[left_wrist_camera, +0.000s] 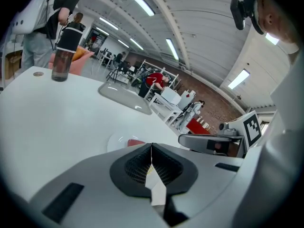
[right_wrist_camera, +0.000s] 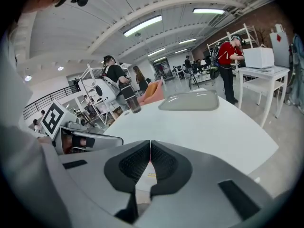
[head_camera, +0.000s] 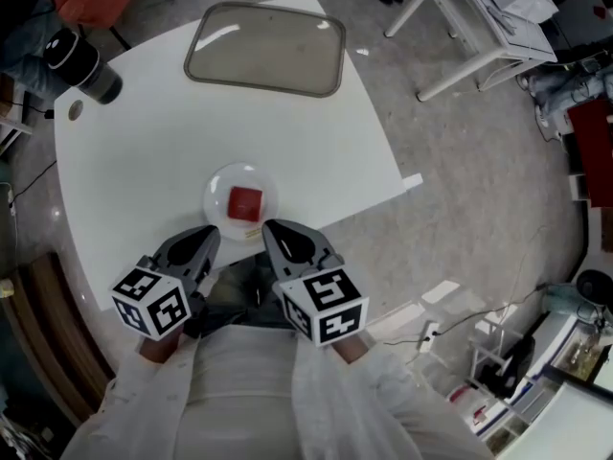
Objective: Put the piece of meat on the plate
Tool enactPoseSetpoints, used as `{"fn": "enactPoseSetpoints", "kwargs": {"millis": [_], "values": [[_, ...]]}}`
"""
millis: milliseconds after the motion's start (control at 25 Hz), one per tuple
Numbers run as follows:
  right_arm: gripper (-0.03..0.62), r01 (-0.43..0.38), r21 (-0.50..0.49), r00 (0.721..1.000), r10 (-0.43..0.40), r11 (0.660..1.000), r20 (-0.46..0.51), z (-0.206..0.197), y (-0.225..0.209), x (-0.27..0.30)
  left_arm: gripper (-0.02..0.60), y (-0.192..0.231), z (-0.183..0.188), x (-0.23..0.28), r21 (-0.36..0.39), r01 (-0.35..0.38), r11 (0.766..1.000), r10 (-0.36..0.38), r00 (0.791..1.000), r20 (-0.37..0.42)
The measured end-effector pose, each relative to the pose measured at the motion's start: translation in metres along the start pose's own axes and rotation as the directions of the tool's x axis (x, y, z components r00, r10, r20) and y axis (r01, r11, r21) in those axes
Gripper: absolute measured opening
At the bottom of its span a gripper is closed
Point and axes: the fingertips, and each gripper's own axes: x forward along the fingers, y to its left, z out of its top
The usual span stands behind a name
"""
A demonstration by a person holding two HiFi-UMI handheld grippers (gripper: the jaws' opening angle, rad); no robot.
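Observation:
A red square piece of meat (head_camera: 245, 202) lies on a small clear round plate (head_camera: 218, 189) near the white table's front edge. In the left gripper view the meat (left_wrist_camera: 135, 142) and plate (left_wrist_camera: 116, 140) peek over the closed jaws. My left gripper (head_camera: 204, 237) sits just in front of the plate, a little to its left, shut with nothing in it. The right gripper (head_camera: 278, 231) is beside it, at the plate's near right edge, also shut and empty. Both grippers (left_wrist_camera: 151, 149) (right_wrist_camera: 150, 146) show their jaws pressed together.
A grey tray (head_camera: 266, 48) lies at the table's far side. A dark bottle (head_camera: 84, 66) stands at the far left corner. The table's edge (head_camera: 378, 201) runs close on the right. White shelving (head_camera: 479, 27) stands on the floor beyond.

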Motion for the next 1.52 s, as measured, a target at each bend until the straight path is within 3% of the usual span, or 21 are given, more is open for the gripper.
{"fn": "enactPoseSetpoints", "kwargs": {"millis": [360, 560, 720, 920, 1120, 1440, 1520], "values": [[0.015, 0.002, 0.089, 0.998, 0.003, 0.996, -0.06, -0.032, -0.001, 0.019, 0.011, 0.029, -0.025, 0.006, -0.131, -0.024, 0.991, 0.018, 0.999, -0.047], [0.017, 0.021, 0.129, 0.996, -0.01, 0.991, -0.087, -0.047, -0.008, 0.026, 0.011, 0.05, -0.033, 0.006, -0.166, -0.086, 0.982, 0.075, 0.994, -0.074], [0.017, 0.036, 0.161, 0.994, -0.019, 0.986, -0.105, -0.056, -0.015, 0.03, 0.011, 0.064, -0.038, 0.007, -0.152, -0.138, 0.979, 0.123, 0.987, -0.107], [0.017, 0.045, 0.211, 0.993, -0.021, 0.976, -0.116, -0.063, -0.021, 0.036, 0.012, 0.071, -0.04, 0.016, -0.156, -0.128, 0.979, 0.109, 0.986, -0.127], [0.018, 0.077, 0.217, 0.989, -0.047, 0.973, -0.139, -0.068, -0.025, 0.035, 0.012, 0.076, -0.038, 0.02, -0.142, -0.163, 0.976, 0.141, 0.978, -0.151], [0.02, 0.112, 0.228, 0.985, -0.078, 0.967, -0.151, -0.077, -0.035, 0.037, 0.014, 0.083, -0.044, 0.027, -0.148, -0.162, 0.976, 0.135, 0.975, -0.179], [0.076, 0.128, 0.235, 0.982, -0.09, 0.964, -0.163, -0.08, -0.038, 0.039, 0.014, 0.085, -0.045, 0.028, -0.151, -0.166, 0.974, 0.137, 0.973, -0.185]]}}
